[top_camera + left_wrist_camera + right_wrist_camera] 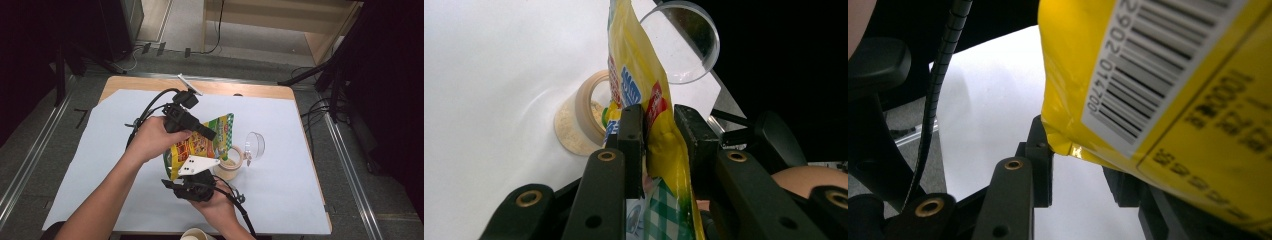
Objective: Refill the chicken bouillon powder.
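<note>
left gripper (659, 145) clamped on yellow pouch (644, 85) | right gripper (1075, 165) also pinched pouch edge | pouch hung over open jar (231, 162) | lid (255, 145) beside jar

Pouch (207, 140) left of jar (231, 164), lid (255, 144) behind.

A recording lab is showing here: black stands (320, 75) and cables (215, 35) are surrounding the paper-covered table (100, 150).

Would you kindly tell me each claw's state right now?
Left claw: closed on the yellow pouch.
Right claw: closed on the same pouch's corner.
</note>
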The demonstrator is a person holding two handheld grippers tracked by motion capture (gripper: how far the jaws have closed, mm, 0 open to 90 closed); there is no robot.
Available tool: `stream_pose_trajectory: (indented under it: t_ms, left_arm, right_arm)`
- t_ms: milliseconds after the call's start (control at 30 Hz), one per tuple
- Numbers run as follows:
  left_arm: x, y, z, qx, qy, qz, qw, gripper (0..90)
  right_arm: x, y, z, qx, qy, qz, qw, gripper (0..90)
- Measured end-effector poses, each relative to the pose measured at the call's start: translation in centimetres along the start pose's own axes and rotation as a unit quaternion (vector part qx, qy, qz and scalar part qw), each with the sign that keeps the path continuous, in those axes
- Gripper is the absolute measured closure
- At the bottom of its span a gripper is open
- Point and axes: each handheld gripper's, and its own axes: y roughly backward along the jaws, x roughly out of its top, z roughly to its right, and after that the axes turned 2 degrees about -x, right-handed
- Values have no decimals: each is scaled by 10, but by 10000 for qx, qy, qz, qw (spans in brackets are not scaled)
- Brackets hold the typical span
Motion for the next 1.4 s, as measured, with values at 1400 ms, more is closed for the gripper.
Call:
stream_pose_trajectory:
  t_ms: [1400]
  left_arm:
    - [-2, -1, 0, -137, 34, 59, 9999, 751]
  right_arm:
    - [-1, 1, -2, 56, 32, 52, 10000, 716]
